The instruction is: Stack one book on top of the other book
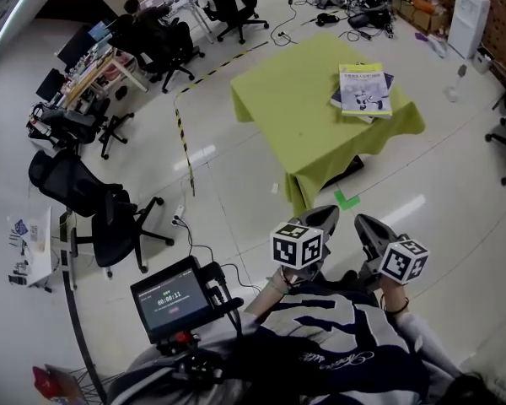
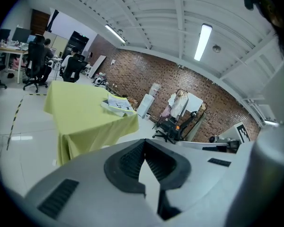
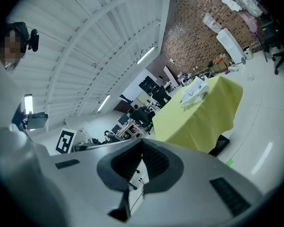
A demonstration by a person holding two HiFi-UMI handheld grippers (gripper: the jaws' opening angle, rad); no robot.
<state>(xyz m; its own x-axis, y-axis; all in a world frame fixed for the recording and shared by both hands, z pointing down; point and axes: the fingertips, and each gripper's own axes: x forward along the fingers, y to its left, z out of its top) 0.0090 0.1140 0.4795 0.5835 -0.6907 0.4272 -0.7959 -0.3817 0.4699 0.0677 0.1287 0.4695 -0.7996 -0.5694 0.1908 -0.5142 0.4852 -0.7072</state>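
The table, draped in a green cloth, stands well ahead of both your jaws, with a stretch of open floor between. In the left gripper view it lies up and to the left of the jaw line. In the right gripper view it lies up and to the right.

On its far corner, well beyond your reach from here, the top book with the yellow-green cover lies flat on the lower book. The darker edges of the lower one show past it on two sides. The covers are not quite squared to each other, and both books lie close to the table's edge.

Your left gripper is held close to your body with its jaws clenched, ribbed pads meeting at the tips and nothing between them. Your right gripper, just beside it, is the same, pressed together and empty.

Judged from how things lie, the stack looks already made, and you stand clear of it with no step in hand. If you count it finished, the next move calls for nothing but keeping both grippers away from the table. If you want the covers aligned, you must first walk in until the books sit just ahead of the jaws. Then nudge the top book square with clenched tips, gently, so that neither book slides toward the near edge.
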